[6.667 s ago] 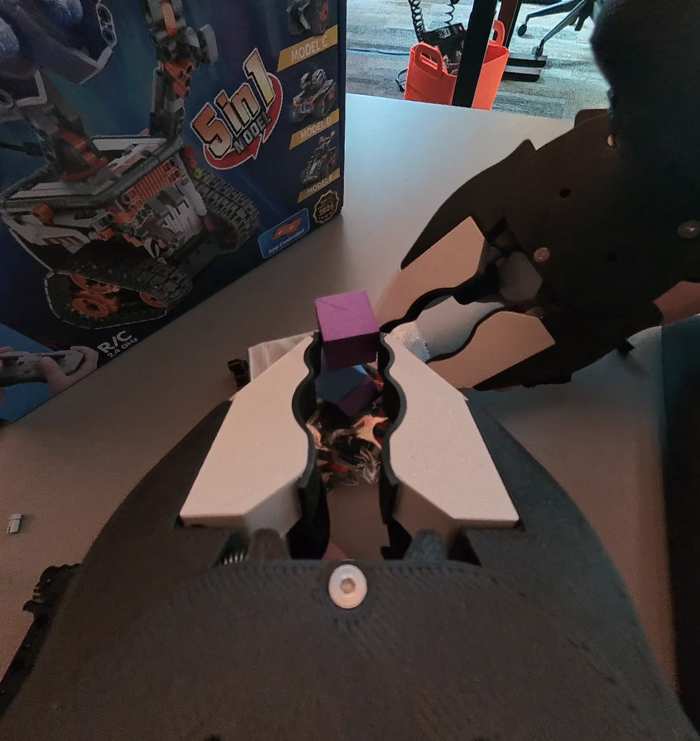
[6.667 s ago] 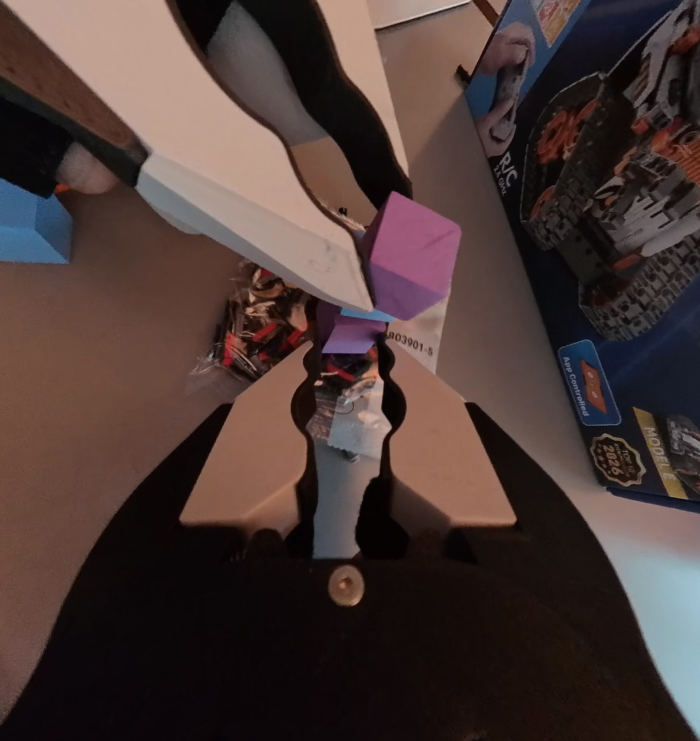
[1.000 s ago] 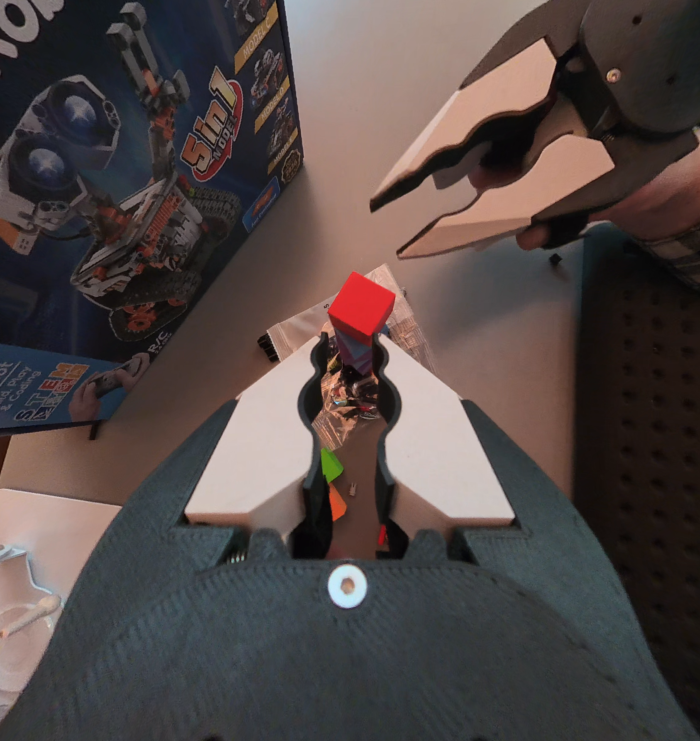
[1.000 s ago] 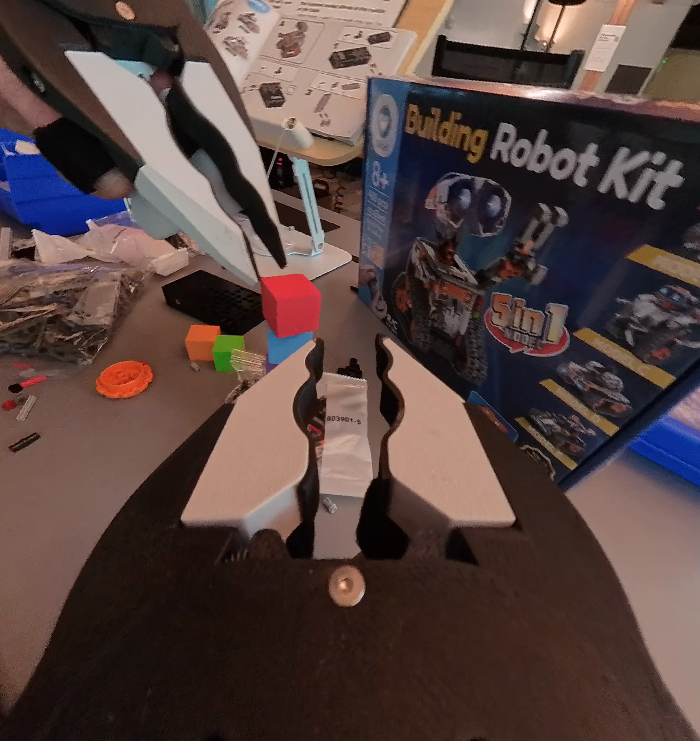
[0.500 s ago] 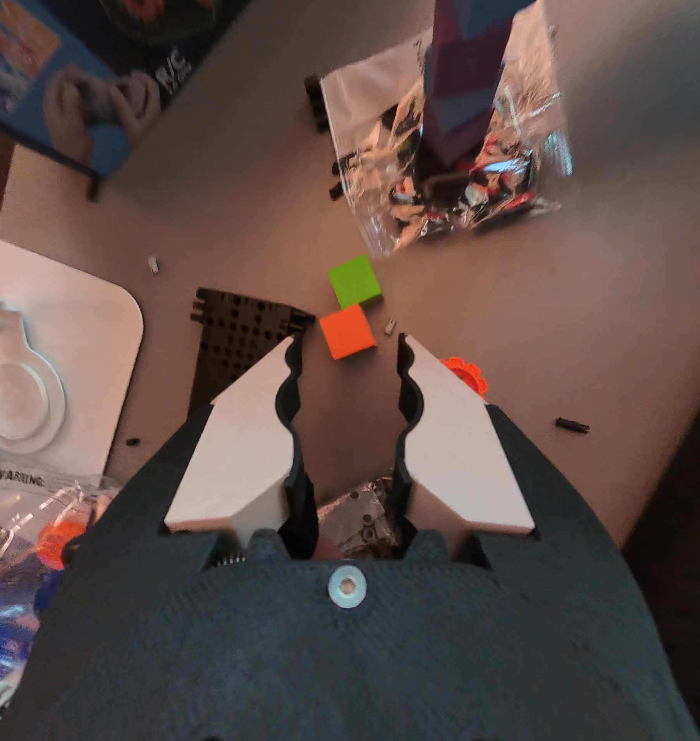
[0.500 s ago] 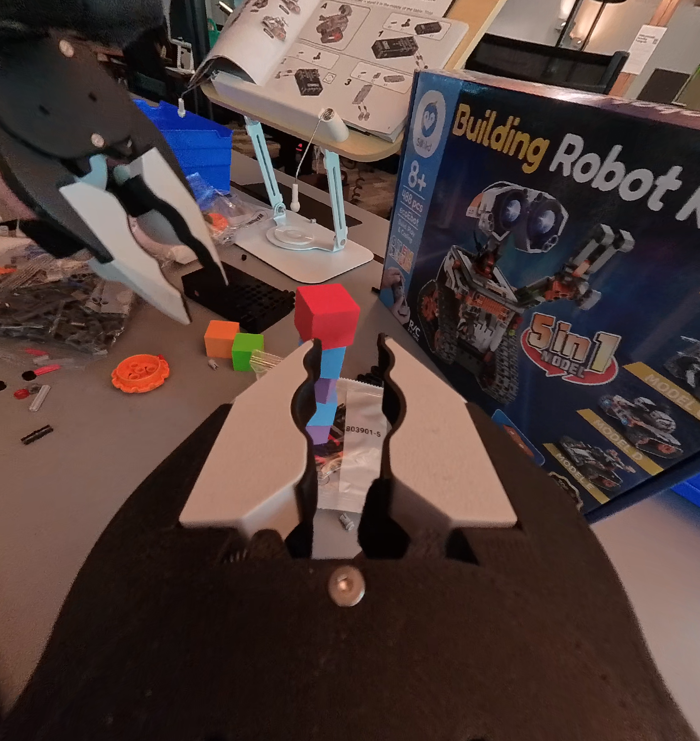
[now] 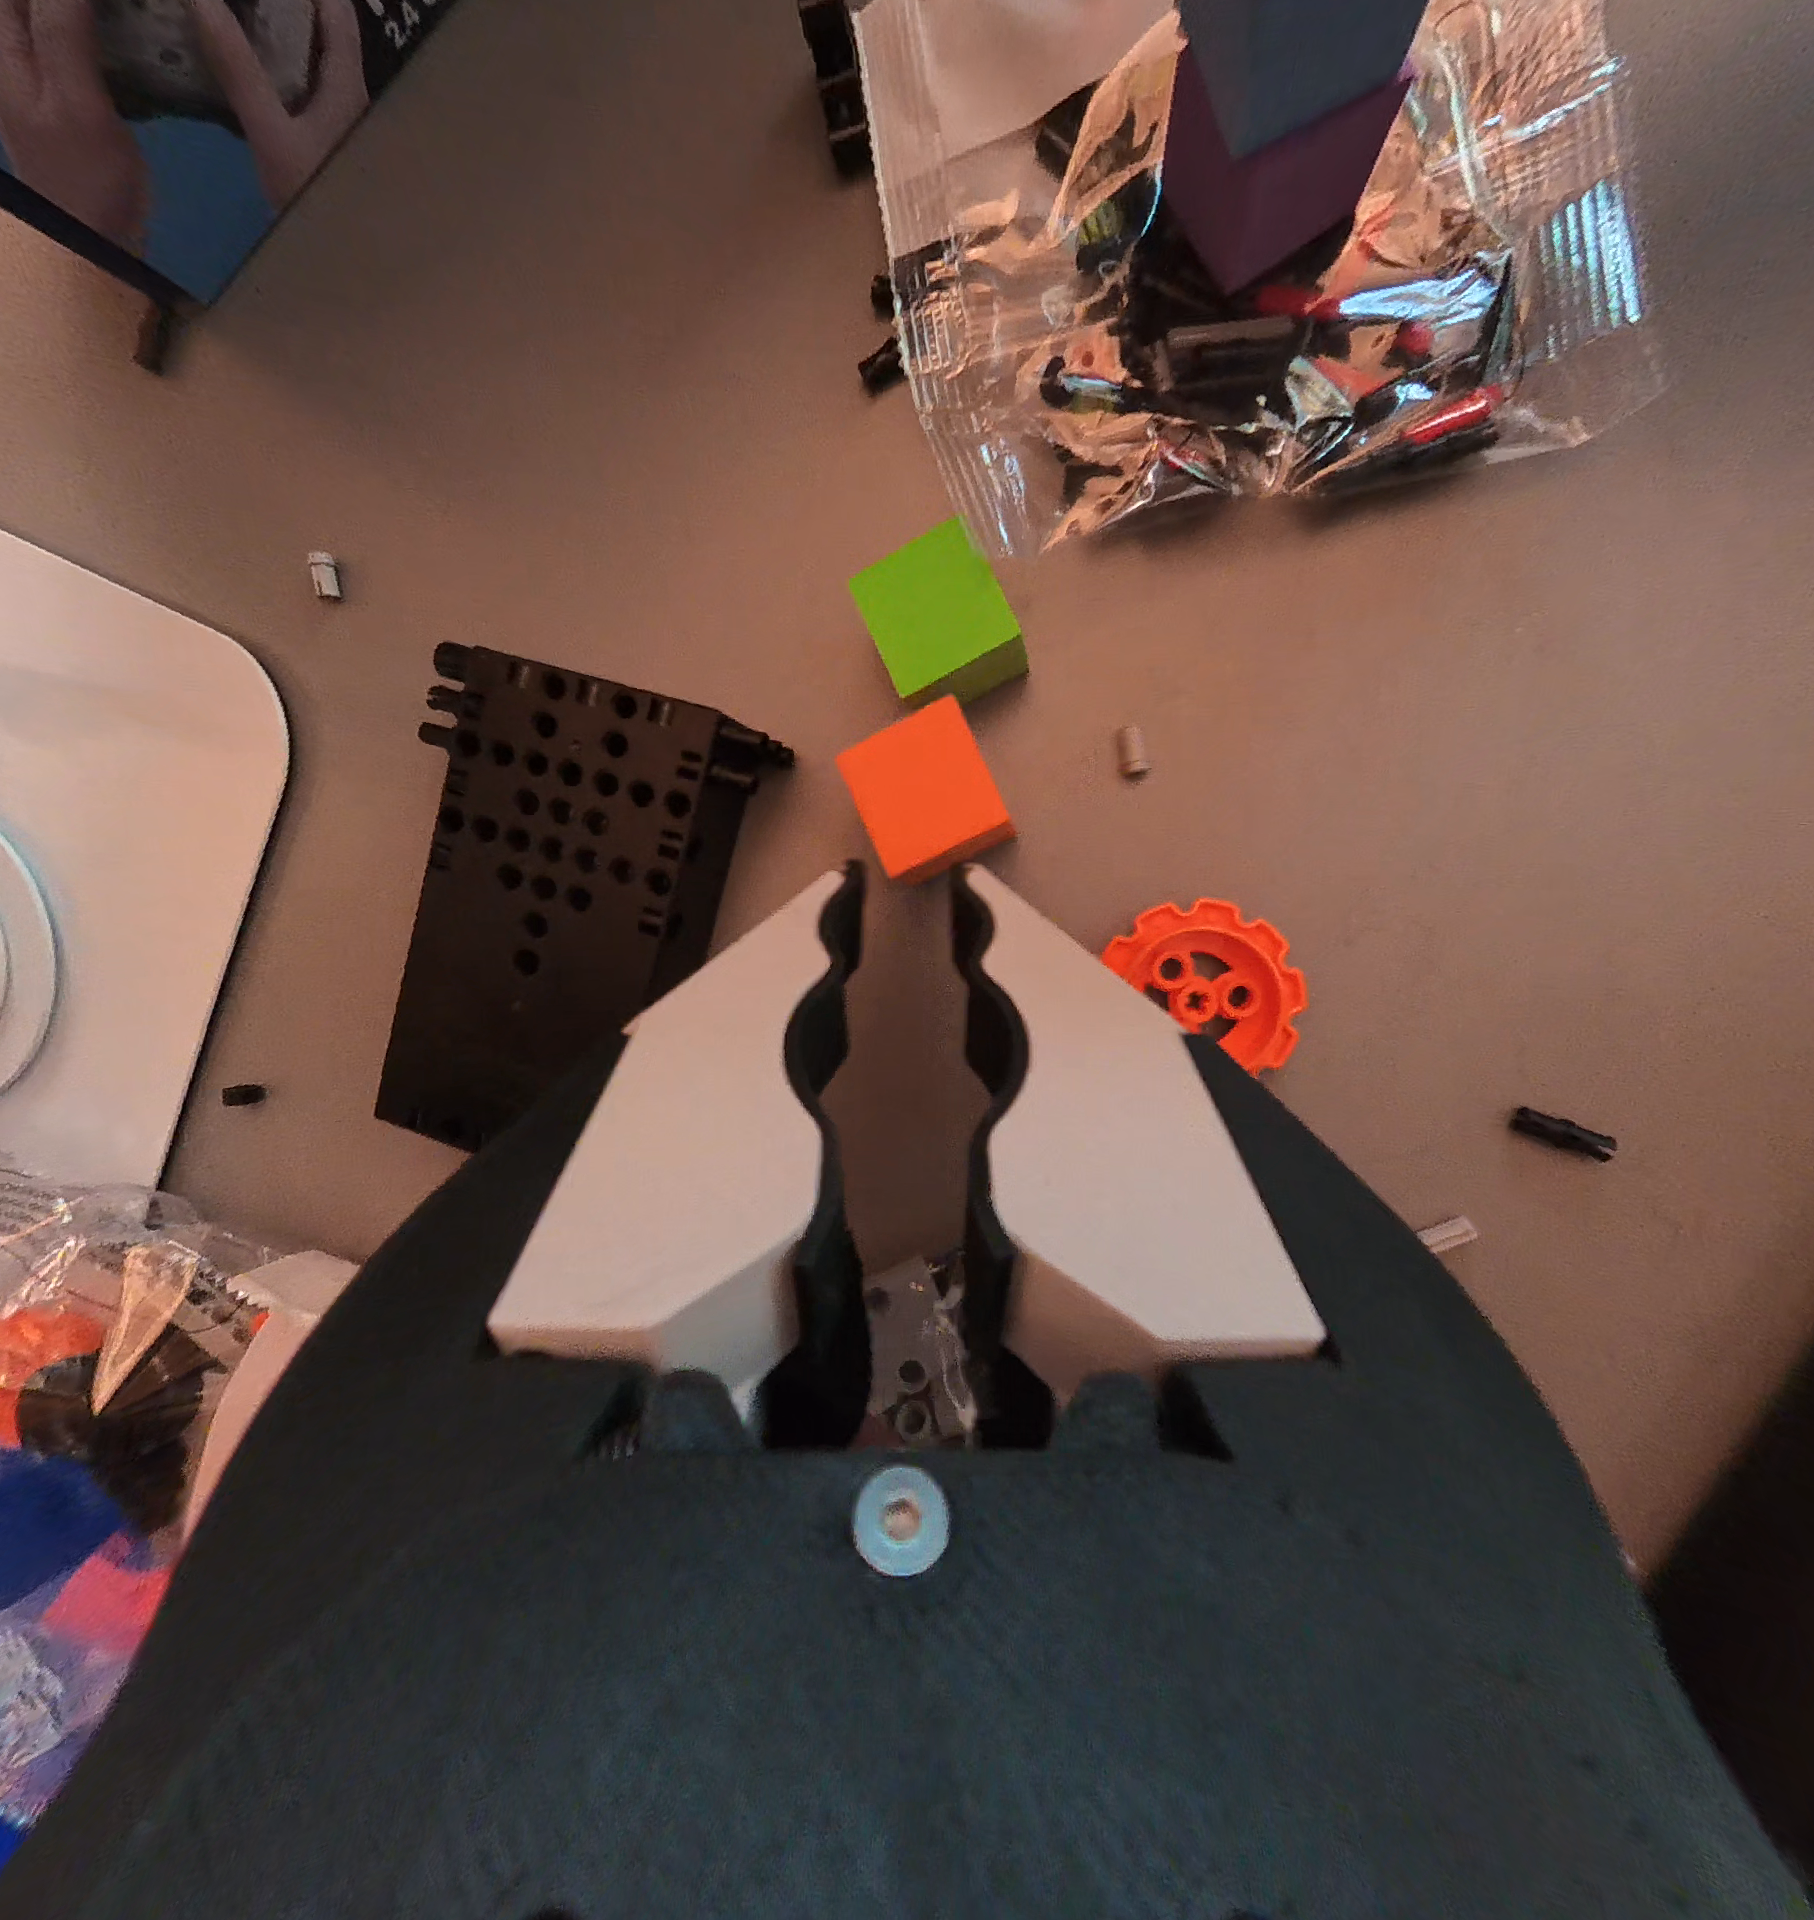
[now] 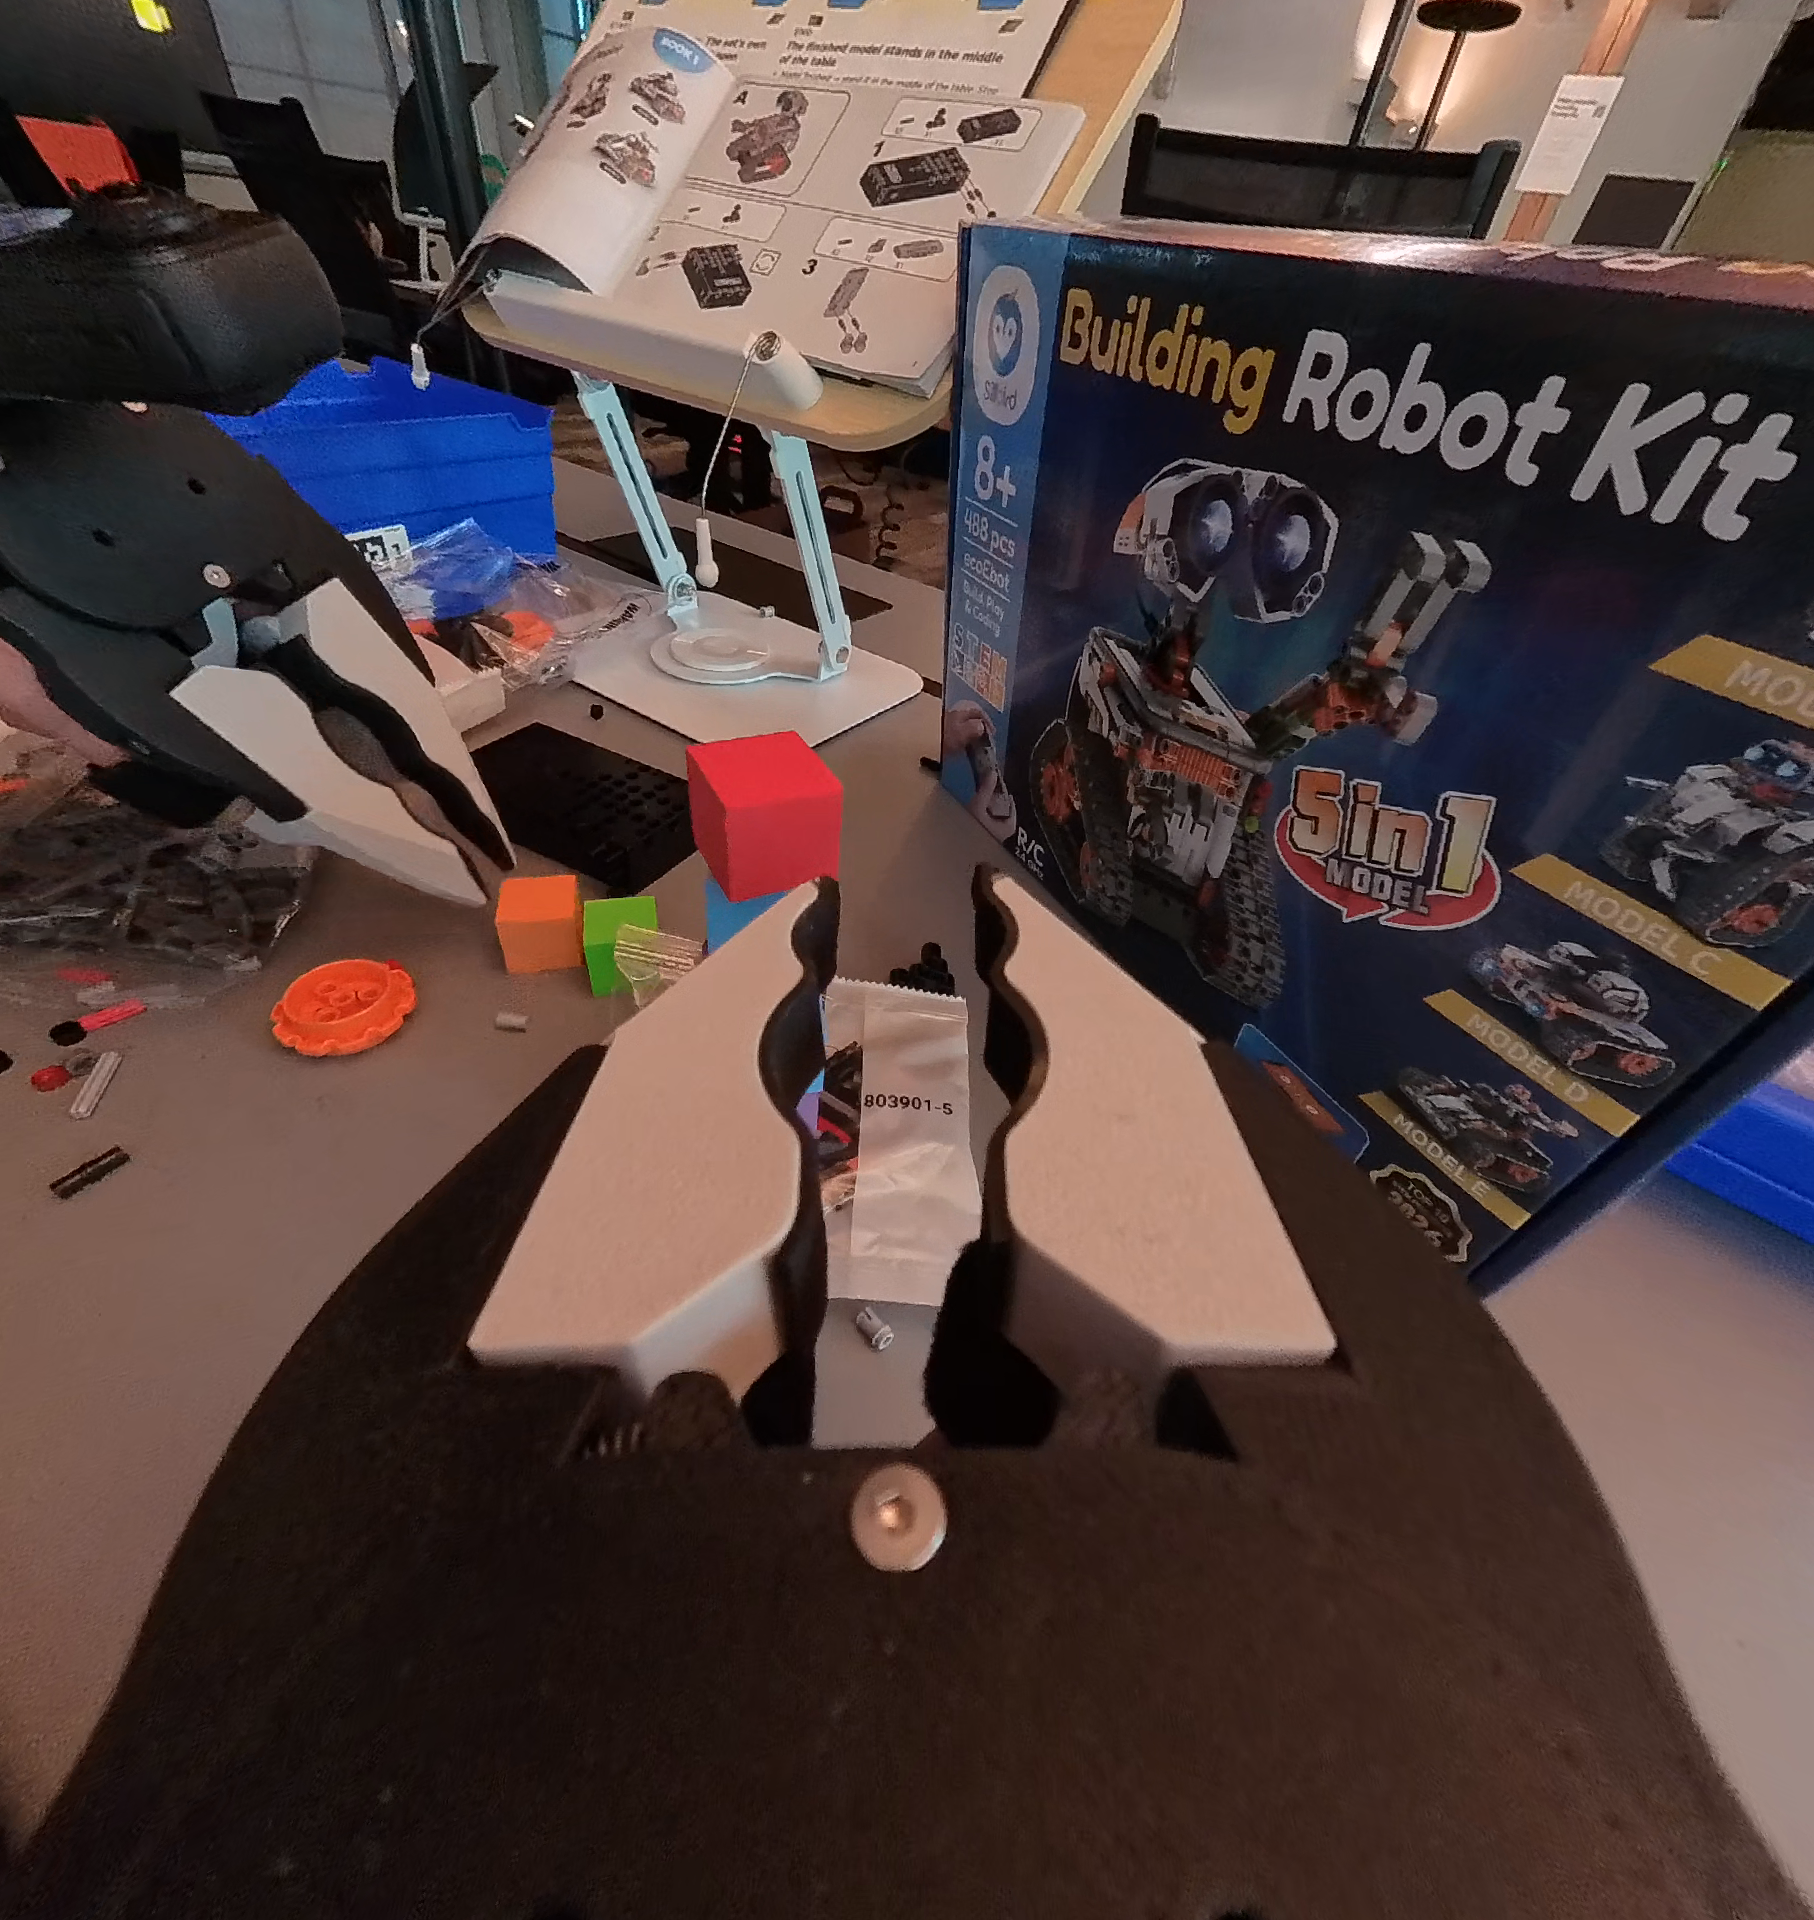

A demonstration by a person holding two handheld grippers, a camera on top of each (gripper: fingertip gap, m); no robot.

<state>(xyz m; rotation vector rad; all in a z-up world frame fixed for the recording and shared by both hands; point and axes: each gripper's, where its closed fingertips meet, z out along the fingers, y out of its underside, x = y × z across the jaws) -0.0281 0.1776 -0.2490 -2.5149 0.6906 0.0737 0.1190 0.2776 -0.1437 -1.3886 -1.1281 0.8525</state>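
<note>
A clear plastic bag (image 7: 1277, 343) lay on the grey-brown surface (image 7: 1402, 790) at one o'clock in the left wrist view, holding small black and red building parts, and a stack of cubes (image 7: 1282, 135) stood on top of it, purple and blue at its base. In the right wrist view the stack was capped by a red cube (image 8: 765, 810), just beyond the tips of the right gripper (image 8: 903, 894). A second bag (image 7: 82, 1340) at eight o'clock in the left wrist view held orange and black pieces, and a blue bin (image 8: 394, 457) stood at ten o'clock in the right wrist view; its contents could not be seen. The big robot kit box (image 8: 1402, 675) stood upright at two o'clock there. The left gripper (image 7: 905, 871) pointed down at an orange cube (image 7: 922, 787), its jaws narrowly parted and empty, tips just short of the cube. A green cube (image 7: 934, 608) sat beyond it, an orange gear (image 7: 1204, 982) at three o'clock and a black perforated plate (image 7: 560, 894) at nine o'clock. The right jaws stood moderately apart, holding nothing. Half a second before, the left jaws had been wider and higher above the orange cube; they had since narrowed and come closer to it. The right gripper had dropped lower, so less of the stack showed between its jaws.
</note>
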